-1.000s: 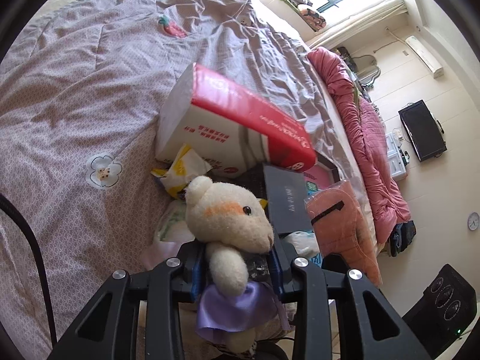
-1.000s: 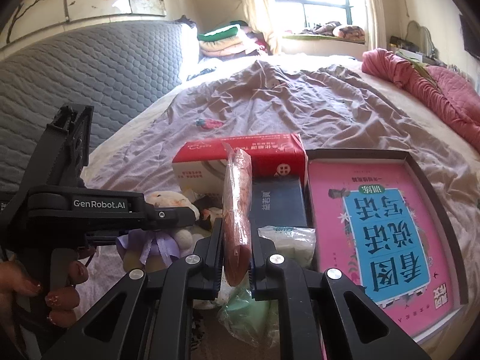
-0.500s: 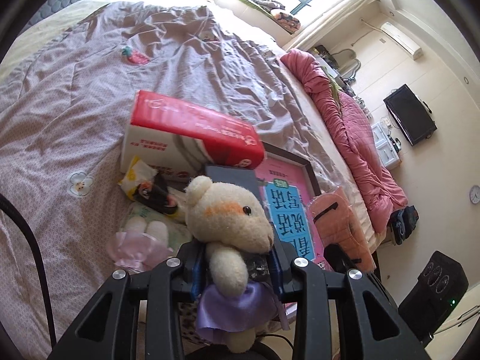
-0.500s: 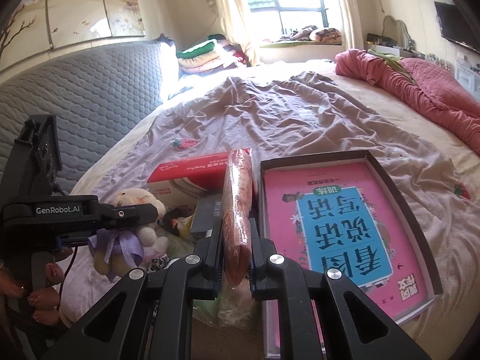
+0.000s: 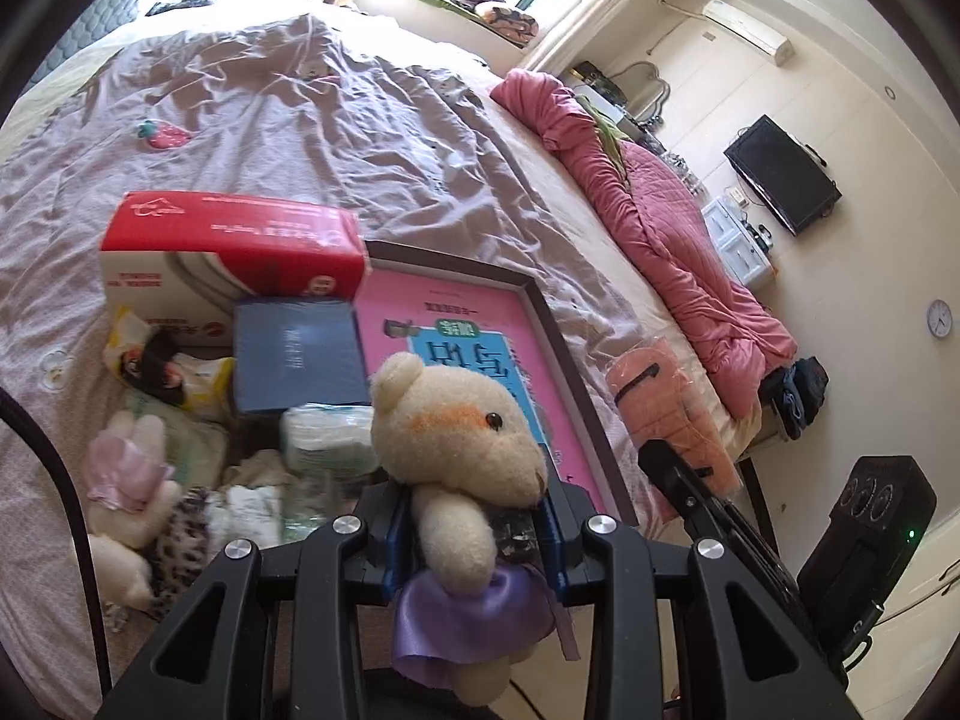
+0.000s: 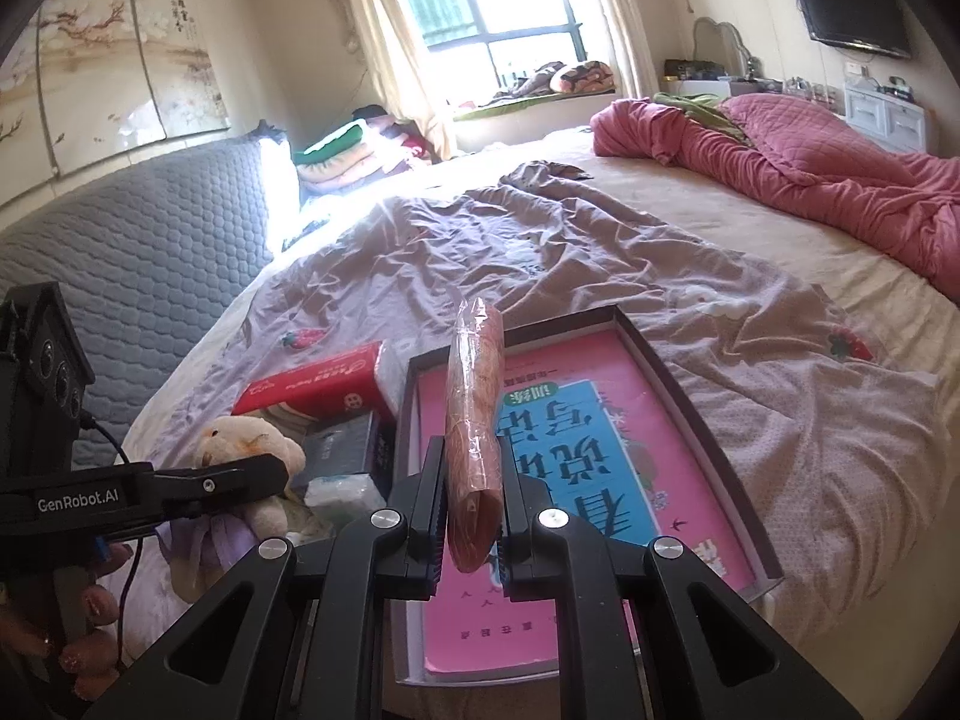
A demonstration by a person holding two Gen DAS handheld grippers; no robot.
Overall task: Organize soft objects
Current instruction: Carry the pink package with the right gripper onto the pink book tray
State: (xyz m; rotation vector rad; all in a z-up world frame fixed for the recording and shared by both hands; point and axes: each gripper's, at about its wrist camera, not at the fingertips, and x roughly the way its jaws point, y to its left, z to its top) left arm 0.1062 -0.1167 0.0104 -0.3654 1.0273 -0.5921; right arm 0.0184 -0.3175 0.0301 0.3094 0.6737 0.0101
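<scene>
Your left gripper is clamped on the cream plush bear above the clutter by the red tissue box, while your right gripper is squeezed tight on the plastic-wrapped orange plush, held upright over the pink book in its tray.
</scene>
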